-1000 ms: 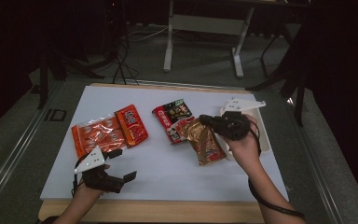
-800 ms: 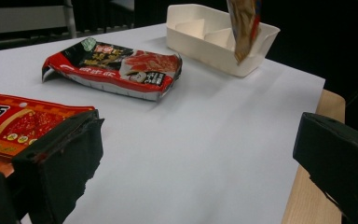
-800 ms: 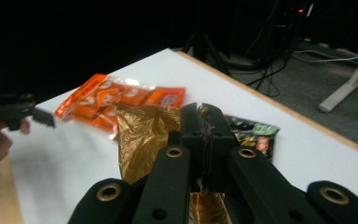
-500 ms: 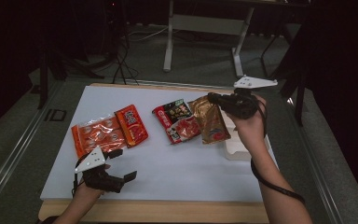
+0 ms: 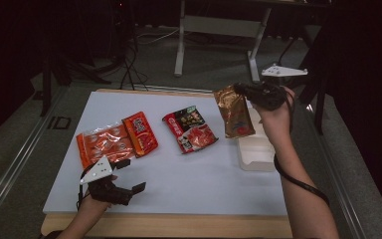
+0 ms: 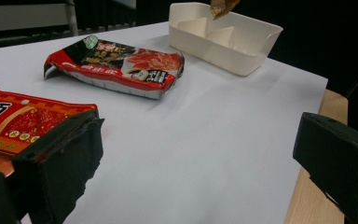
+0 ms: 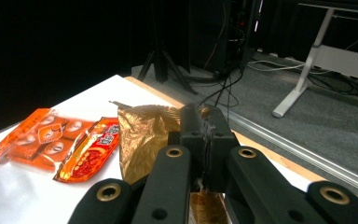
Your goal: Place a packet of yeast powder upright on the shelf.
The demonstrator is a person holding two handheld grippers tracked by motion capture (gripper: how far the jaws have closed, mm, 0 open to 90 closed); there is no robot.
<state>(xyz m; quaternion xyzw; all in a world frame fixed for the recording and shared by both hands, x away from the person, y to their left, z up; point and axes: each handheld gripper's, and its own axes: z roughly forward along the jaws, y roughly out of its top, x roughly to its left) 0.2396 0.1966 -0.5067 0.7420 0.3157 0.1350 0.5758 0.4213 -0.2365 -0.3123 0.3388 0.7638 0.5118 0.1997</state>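
Lifted off the table (image 5: 179,179) since a second ago, the gold packet (image 5: 234,112) now hangs beneath the right gripper (image 5: 243,89), clamped by its top edge, above the white tray (image 5: 256,154). Carrying seems underway; next comes lowering it into a compartment. Left gripper (image 5: 129,175) rests released, holding nothing.

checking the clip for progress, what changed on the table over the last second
The right gripper, shut on the gold packet, lifted it off the table and carried it up and toward the far right; it now hangs over the far end of the white tray. The left gripper stayed open at the near left edge. The orange packet, red packet and red-black packet did not move.
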